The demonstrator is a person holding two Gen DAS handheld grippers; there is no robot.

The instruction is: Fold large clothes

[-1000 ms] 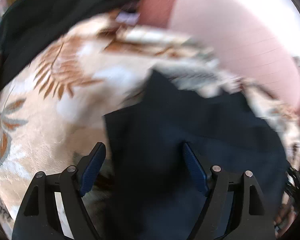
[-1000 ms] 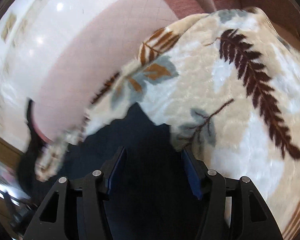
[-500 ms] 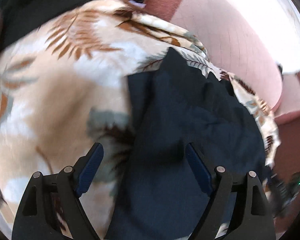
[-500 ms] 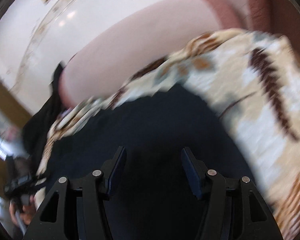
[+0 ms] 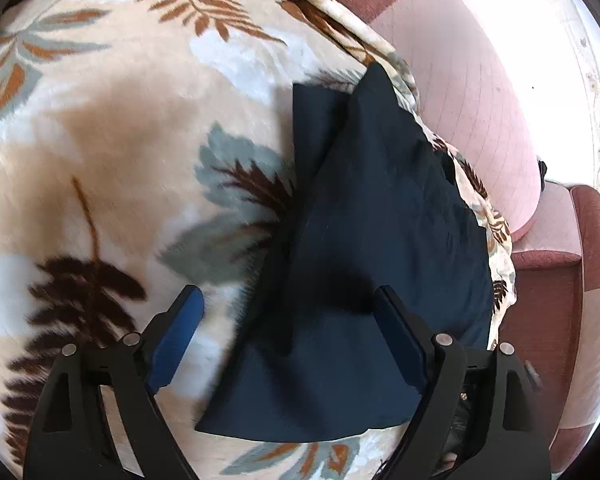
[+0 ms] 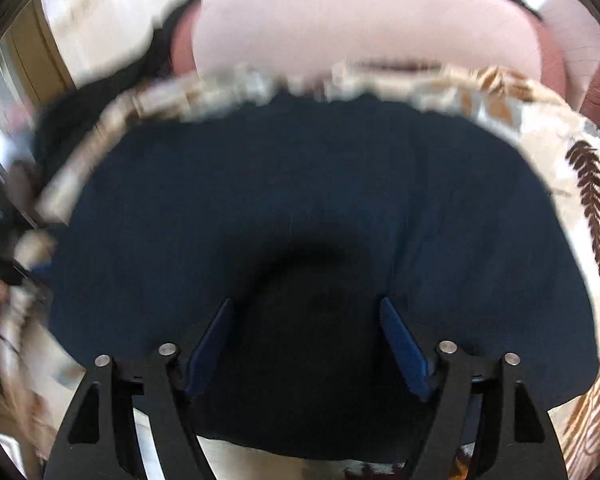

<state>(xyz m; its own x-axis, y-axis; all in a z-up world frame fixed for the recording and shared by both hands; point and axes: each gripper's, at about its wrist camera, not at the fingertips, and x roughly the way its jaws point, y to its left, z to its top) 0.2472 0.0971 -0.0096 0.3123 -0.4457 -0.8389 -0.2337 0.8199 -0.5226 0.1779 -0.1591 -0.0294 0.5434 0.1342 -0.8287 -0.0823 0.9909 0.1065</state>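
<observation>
Both the left gripper and right gripper hang spread apart, empty, over the folded dark navy cloth garment lying on the cream leaf-patterned plush blanket. Looks like between folds; next they'd need an edge. Only the left view shows the peaked flap.

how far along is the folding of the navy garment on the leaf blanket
Done: the dark navy cloth garment lies on the cream leaf-print fleece blanket with a triangular flap doubled over it. In hand: nothing; the left tool and right tool are open above it. Left: remaining folds, probably.
</observation>
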